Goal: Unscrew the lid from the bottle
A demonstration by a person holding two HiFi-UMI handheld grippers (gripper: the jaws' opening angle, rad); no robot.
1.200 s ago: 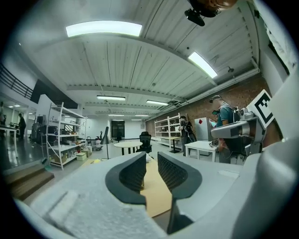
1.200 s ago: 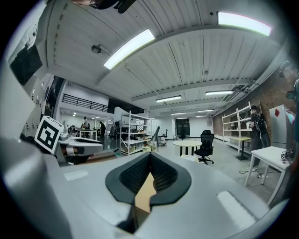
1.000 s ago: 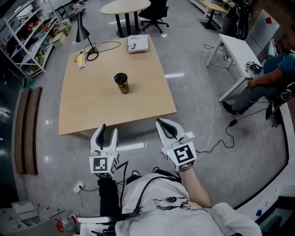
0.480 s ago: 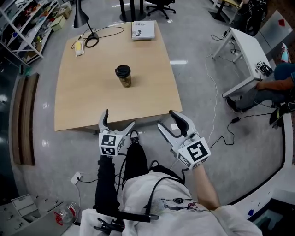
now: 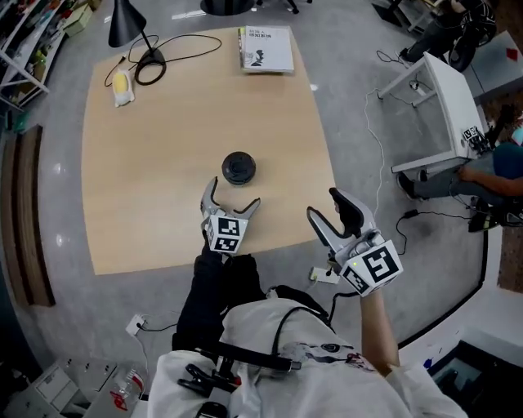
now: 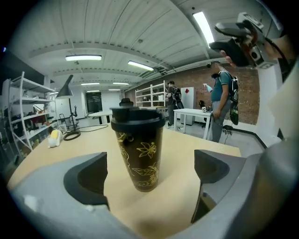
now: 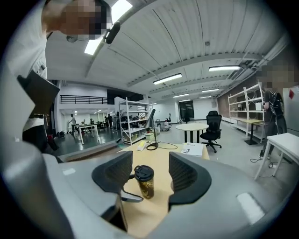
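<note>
The bottle stands upright on the table, just ahead of the left gripper, whose jaws are opening wide and touch nothing. The right gripper hangs off the table's near corner, jaws partly apart and empty. A skewed approach could knock the tall bottle over. Bare tabletop surrounds it, and the book lies well apart.

In the head view, the bottle stands on the worktop near frame centre, toward its lower edge. The left tool, jaws opening and clear of the bottle, sits just below it. A book lies at the worktop's upper right and a lamp at its upper left.
</note>
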